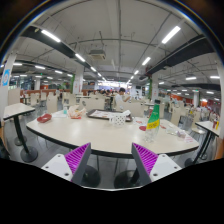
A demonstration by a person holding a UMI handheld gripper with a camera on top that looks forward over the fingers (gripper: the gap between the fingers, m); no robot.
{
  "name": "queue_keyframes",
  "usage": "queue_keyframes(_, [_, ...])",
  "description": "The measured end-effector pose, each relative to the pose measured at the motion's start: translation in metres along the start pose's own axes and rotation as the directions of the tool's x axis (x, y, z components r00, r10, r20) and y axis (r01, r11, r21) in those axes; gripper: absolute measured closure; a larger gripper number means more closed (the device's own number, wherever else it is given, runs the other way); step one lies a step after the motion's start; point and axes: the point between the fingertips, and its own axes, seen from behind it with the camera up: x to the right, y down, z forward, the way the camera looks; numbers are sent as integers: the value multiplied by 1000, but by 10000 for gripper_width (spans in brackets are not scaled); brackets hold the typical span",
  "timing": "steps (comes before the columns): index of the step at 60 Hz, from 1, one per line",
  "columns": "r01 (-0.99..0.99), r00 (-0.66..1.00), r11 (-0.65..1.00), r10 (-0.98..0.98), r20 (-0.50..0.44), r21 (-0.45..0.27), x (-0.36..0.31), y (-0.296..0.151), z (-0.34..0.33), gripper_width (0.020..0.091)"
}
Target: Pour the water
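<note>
My gripper (pixel 111 160) is open, its two purple pads (pixel 76 158) spread wide with nothing between them. It hovers at the near edge of a round white table (pixel 100 135). Far beyond the fingers, near the table's middle, stands a small white patterned cup (pixel 118 119). Left of it sit a pale jug-like vessel (pixel 76 111) and a red ring-shaped thing (pixel 44 118). A green and red upright object (pixel 154 116) stands toward the right side of the table.
A dark tray or mat (pixel 100 114) lies behind the cup. Another white table (pixel 15 110) stands to the left and desks with chairs (pixel 195 120) to the right. A person (pixel 120 98) sits in the large hall beyond. Black chair bases (pixel 95 172) show under the table.
</note>
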Motion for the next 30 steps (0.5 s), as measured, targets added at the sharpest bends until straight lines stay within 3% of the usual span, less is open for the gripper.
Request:
queue_keyframes(16, [-54, 998, 998, 54, -38, 18, 27, -2, 15, 274])
queue_keyframes(22, [-55, 997, 996, 59, -53, 75, 80, -21, 25, 274])
queue_keyframes(24, [-58, 995, 994, 65, -79, 91, 69, -11, 23, 274])
queue_keyframes(30, [-81, 987, 992, 94, -133, 99, 121, -16, 47, 274])
